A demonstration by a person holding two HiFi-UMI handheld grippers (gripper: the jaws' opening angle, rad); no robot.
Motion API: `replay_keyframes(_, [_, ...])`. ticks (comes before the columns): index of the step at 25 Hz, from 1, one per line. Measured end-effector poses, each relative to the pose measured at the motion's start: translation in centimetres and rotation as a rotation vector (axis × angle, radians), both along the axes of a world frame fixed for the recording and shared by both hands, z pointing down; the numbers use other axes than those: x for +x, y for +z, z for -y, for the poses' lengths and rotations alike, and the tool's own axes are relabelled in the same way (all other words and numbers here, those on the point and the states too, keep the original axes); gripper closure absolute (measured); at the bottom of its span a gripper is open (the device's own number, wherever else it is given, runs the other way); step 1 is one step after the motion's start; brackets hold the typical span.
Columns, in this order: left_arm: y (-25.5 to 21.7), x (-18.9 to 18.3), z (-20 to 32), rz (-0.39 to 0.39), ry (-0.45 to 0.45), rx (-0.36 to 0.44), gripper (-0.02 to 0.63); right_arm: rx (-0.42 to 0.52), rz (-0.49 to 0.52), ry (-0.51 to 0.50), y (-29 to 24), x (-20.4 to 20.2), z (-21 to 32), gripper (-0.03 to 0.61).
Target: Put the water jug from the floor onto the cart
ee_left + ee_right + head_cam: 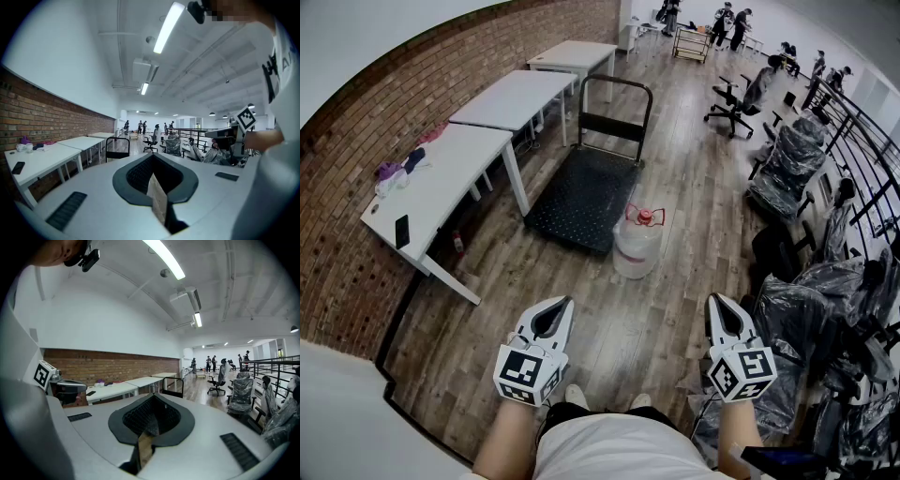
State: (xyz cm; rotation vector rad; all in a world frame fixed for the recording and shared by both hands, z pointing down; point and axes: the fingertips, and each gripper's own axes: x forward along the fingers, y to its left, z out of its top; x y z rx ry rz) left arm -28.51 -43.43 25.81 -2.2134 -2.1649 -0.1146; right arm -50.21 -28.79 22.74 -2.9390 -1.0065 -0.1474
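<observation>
**Both grippers empty, water jug not yet lifted onto the cart**

My left gripper [565, 302] and right gripper [713, 300] have their jaws pressed together with nothing between them. I hold them level at waist height, pointing toward the cart [577, 199].

The water jug [637, 246], clear with a red cap, stands upright on the wooden floor just beside the cart's near right corner. It is well ahead of both grippers.

The cart's black deck is bare. As I judge it, nothing of the task is done: the approach, grasp, lift and placing all remain.

Only the head view shows the jug and the deck. The two gripper views look level across the room and catch just the cart's upright handle [117, 147]. They do give the close look at the closed, empty jaws.
</observation>
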Motion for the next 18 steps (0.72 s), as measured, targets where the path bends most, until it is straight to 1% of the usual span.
replay_keyframes(5, [0.1,3.9,1.7,-0.010,0.004,0.004,0.615,0.001,-0.005,0.021,-0.3,3.3,1.3,0.577])
replay_keyframes(10, [0.9,6.5,2.3,-0.007,0.019,0.010,0.615,0.007,0.009,0.021,0.6,6.2,3.0,0.577])
replay_keyframes(14, [1.9,7.6,1.7,0.017,0.041,0.029,0.615,0.027,0.042,0.021,1.7,7.4,3.3,0.577])
replay_keyframes(18, [2.5,8.7,-0.1,0.031,0.052,0.040,0.615,0.053,0.044,0.035,2.8,7.7,2.0,0.577])
